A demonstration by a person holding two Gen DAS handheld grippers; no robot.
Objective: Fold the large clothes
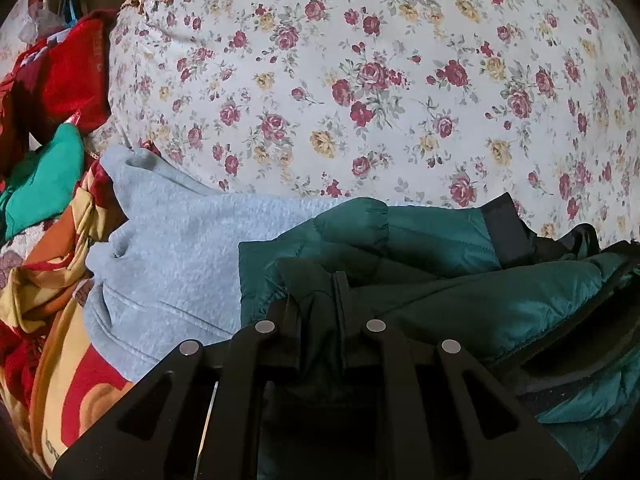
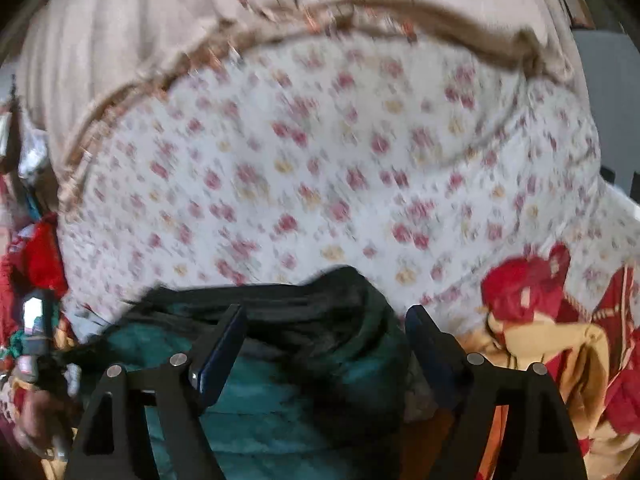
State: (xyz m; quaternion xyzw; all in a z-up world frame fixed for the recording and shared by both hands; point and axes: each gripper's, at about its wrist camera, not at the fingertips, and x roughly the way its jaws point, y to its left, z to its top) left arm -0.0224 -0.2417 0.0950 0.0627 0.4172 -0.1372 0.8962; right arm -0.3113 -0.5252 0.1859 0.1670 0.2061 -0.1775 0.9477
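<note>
1. A dark green padded jacket [image 1: 440, 248] is seen lying bunched on a flowered bedsheet [image 1: 360, 80], partly over a grey sweatshirt [image 1: 168, 256] at its left.
2. The left gripper [image 1: 320, 292] is seen clenched on a fold of the jacket, with dark cloth pinched between its closed fingers.
3. The right gripper [image 2: 324, 344] is seen released, its jaws standing wide apart with the jacket [image 2: 260, 420] below and between them; nothing is held.
4. The step in hand is judged to be the taking of a second hold, so that the jacket can be lifted and spread.
5. For this to be done well, the right jaws should be closed on an outer edge, such as a hem or cuff, rather than on a thick bunch of padding, since slippery quilted cloth is likely to slide out.
6. The left hold should be kept firm, and the grey sweatshirt should not be caught up with the jacket.
7. Only the left view shows the grey sweatshirt, the jacket's black cuff [image 1: 506, 232] and the red clothes [image 1: 68, 80] beyond.
8. Only the right view, which is blurred, shows the beige cover [image 2: 160, 40] at the bed's far end and a red and tan cloth [image 2: 560, 340] at the right.
</note>
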